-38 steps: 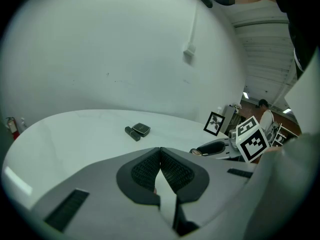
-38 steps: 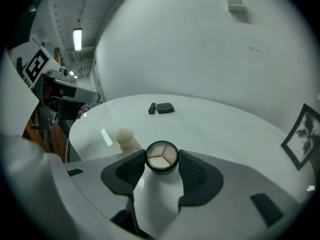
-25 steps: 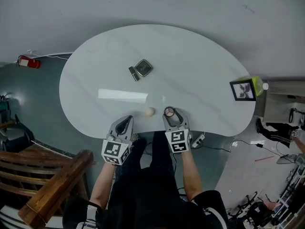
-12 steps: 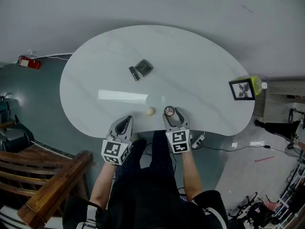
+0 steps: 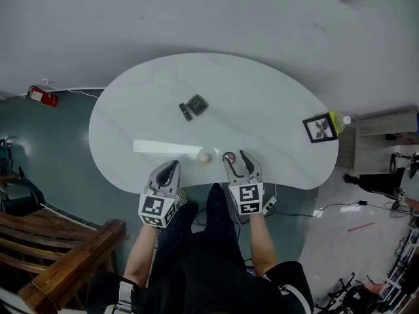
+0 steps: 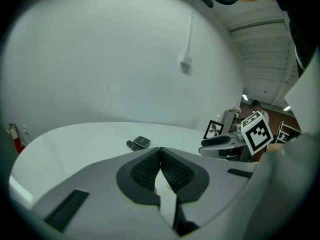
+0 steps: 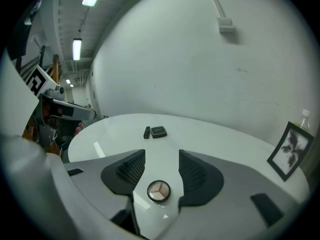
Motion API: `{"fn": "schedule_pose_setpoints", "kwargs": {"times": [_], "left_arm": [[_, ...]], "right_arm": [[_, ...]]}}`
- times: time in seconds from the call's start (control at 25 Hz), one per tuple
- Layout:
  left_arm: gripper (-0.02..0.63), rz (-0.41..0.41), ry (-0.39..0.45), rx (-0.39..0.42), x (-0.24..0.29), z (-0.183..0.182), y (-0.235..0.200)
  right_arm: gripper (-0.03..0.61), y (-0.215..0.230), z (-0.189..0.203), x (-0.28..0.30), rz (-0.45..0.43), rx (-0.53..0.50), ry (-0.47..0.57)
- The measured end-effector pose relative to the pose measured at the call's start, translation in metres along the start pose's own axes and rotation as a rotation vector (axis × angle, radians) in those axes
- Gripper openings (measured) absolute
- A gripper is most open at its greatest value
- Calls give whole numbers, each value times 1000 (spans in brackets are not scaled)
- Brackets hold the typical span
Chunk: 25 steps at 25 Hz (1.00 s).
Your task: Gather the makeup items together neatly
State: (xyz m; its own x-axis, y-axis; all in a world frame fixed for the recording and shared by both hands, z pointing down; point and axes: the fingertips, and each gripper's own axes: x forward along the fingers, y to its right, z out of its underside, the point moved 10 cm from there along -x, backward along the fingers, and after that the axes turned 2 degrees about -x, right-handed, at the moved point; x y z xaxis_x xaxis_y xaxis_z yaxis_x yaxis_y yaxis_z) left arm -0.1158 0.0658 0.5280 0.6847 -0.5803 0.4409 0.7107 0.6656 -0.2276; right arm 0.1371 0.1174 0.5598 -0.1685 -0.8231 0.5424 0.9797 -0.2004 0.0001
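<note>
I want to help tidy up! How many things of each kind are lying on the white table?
square compact: 1
dark tube: 1
round palette: 1
beige sponge ball: 1
picture frame: 1
Total: 5

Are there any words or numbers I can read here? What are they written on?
No words or numbers can be read.
Marker cubes: only black-and-white square patterns, no letters.
Framed picture: a plant-like image, no text.
Fire extinguisher: any label too small to read.
Black compact: lid too small to tell.
</note>
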Motion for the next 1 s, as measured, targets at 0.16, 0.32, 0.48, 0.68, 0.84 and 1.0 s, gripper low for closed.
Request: {"fn": "schedule_pose_setpoints", "kwargs": {"times": [0.16,0.32,0.48,0.68,0.84,1.0], "left_arm": [[17,-3,43,32,-16,-23,4],[17,-5,97,85,-31,-52,6],[17,-12,155,125,-45,-75,9],[17,-13,218,161,-66,-98,17],[17,-16,246,171,-80,-108,20],[17,-23,269,180,-87,-116,19]], "right_arm": [[227,-6,-30,-18,2,-11,66],[200,-15,-59,-38,33,-42,137],[170,-27,-93,-57,29,-56,229],[136,-38,-115,-76,25,-59,302],[117,-48,-129,-87,18,-73,339],[91,-55,-142,-94,12,-79,375]]}}
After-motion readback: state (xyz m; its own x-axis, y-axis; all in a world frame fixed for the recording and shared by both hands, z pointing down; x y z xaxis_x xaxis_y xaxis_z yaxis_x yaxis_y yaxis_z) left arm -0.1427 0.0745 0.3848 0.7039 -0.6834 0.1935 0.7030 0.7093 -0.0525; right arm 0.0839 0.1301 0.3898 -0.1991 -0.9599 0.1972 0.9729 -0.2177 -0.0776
